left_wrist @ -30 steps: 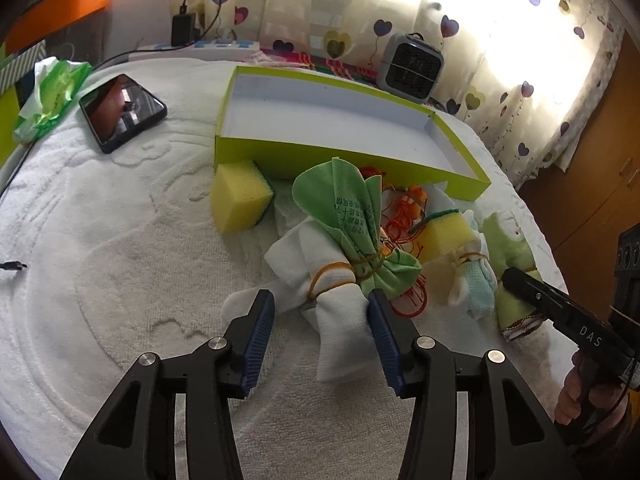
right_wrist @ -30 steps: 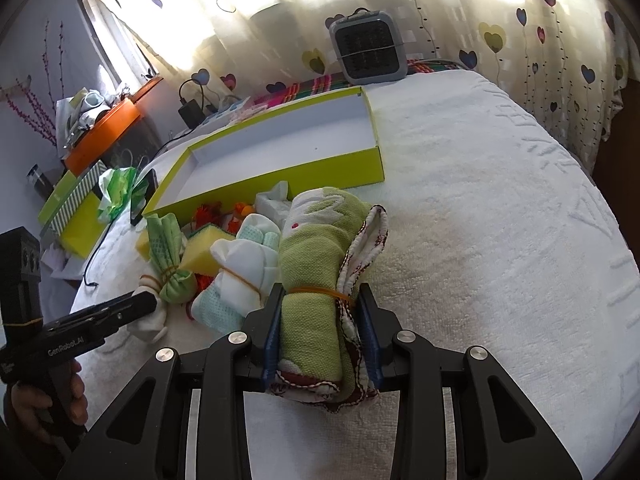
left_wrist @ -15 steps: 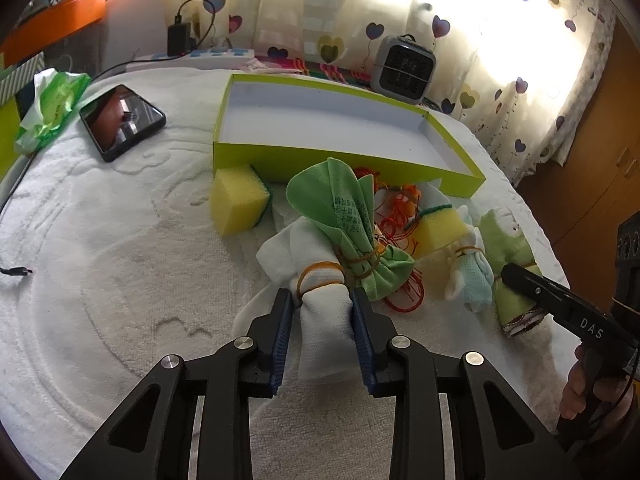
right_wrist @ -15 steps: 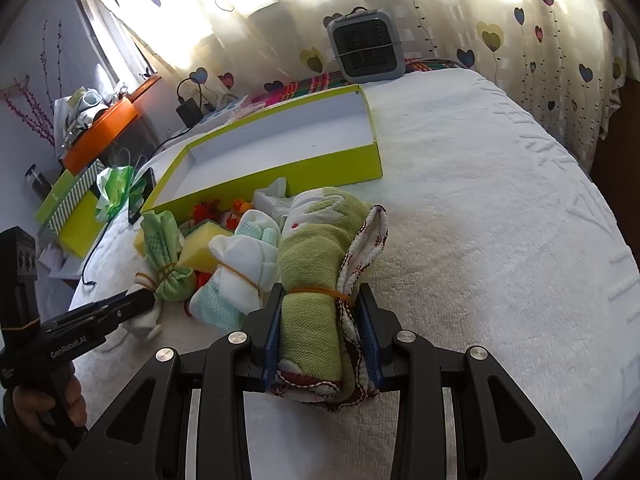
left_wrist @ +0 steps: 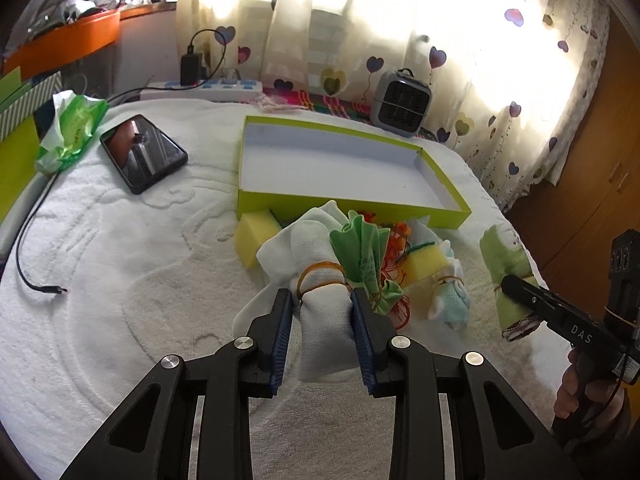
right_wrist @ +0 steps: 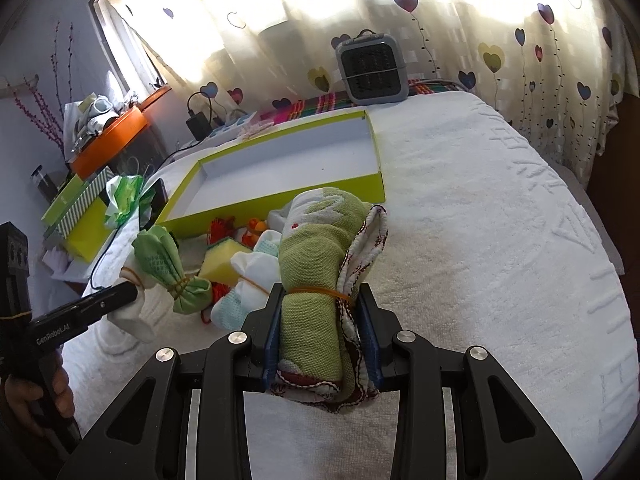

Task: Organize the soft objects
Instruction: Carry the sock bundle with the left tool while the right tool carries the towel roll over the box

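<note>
The left gripper [left_wrist: 322, 336] is clamping the white cloth roll [left_wrist: 326, 312] between its fingers just below the rubber band, probably so the bundle keeps its shape. The right gripper [right_wrist: 320, 332] is squeezing the green towel roll [right_wrist: 316, 280] the same way, at its band. Just beyond the fingers, the remaining bundles and sponges [left_wrist: 420, 266] are lying in a heap (all still outside). Farther ahead, the green tray [left_wrist: 352, 200] is sitting empty, likely the destination for both rolls.
</note>
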Tool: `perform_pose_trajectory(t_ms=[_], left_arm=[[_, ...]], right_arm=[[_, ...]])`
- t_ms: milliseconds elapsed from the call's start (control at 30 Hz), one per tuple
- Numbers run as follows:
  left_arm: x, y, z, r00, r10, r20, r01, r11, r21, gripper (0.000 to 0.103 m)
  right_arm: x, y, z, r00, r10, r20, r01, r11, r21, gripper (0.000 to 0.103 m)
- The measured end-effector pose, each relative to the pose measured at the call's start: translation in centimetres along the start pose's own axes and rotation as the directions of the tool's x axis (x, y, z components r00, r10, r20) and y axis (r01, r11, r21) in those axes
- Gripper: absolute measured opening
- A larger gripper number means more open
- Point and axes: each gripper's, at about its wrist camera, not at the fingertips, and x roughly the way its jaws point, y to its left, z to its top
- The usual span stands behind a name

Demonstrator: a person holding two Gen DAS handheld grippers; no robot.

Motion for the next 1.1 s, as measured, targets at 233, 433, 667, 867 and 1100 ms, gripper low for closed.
perform_pose_trajectory(t_ms=[233,433,667,867,1100], left_arm=[[-1.0,0.4,1.9,0.999,0.01,0.037,-0.01,1.0,0.013,0.028],[-0.8,1.0,3.8,0.999,0.001,0.052,-0.001,1.0,0.005,0.028],[0.1,1.7,6.3,0.998,-0.001,0.057,0.001,1.0,0.006,0.028],[1.7,2.3,8.2,0.999,-0.001,0.042,0.001,1.0,0.008,0.028],[3.8,2.8,10.6,0.999,-0.001,0.034,0.001,1.0,0.008,0.028]], right_arm=[[-0.3,0.6,1.0,1.0,0.003,0.02,-0.002,1.0,-0.021,0.035],[0.0,1.2,2.2,1.0,0.006,0.025,-0.005,0.999,-0.038,0.035],[0.7,1.9,4.5,0.999,0.009,0.032,-0.007,0.998,-0.065,0.035],[2.3,2.2,6.5,1.0,-0.004,0.02,0.006,0.996,-0.084,0.035],[4.6,2.3,8.7,1.0,-0.028,-0.001,0.028,0.995,-0.1,0.035]])
